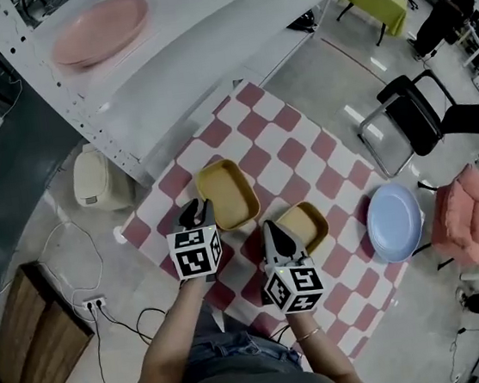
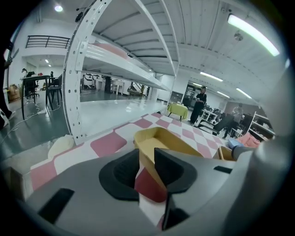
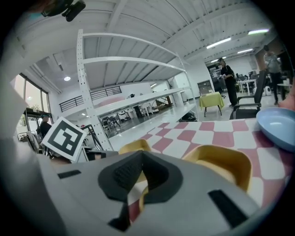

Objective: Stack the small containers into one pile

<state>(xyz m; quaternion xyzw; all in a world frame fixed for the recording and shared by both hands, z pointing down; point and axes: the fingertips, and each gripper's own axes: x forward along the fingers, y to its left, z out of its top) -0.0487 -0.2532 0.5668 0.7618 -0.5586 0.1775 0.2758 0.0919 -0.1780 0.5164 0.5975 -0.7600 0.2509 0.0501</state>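
Seen from above, two shallow yellow containers sit side by side on a red-and-white checked desk (image 1: 303, 148), close together but not touching. The step in hand looks like nesting one container inside the other. To do it well, the left gripper (image 1: 195, 207) should pin the left container (image 1: 227, 192) flat so it cannot slide. The right gripper (image 1: 272, 230) should then lift the right container (image 1: 306, 226) level and clear the near rim. It should line up the long sides with the other container's and lower it straight in. A grip on one thin wall lets a container droop, so a slow, level carry is wise. The carry should stay away from the blue plate (image 1: 395, 221) at the desk's right edge.

In the left gripper view, the jaws stand narrowly apart, astride the near corner wall of the left container. The wall fills the gap at the tips, so the jaws appear clamped on it. In the right gripper view, the jaws are almost together, with a thin yellow strip pinched between them. That strip is most likely the right container's near wall; its bowl sits just to the right.
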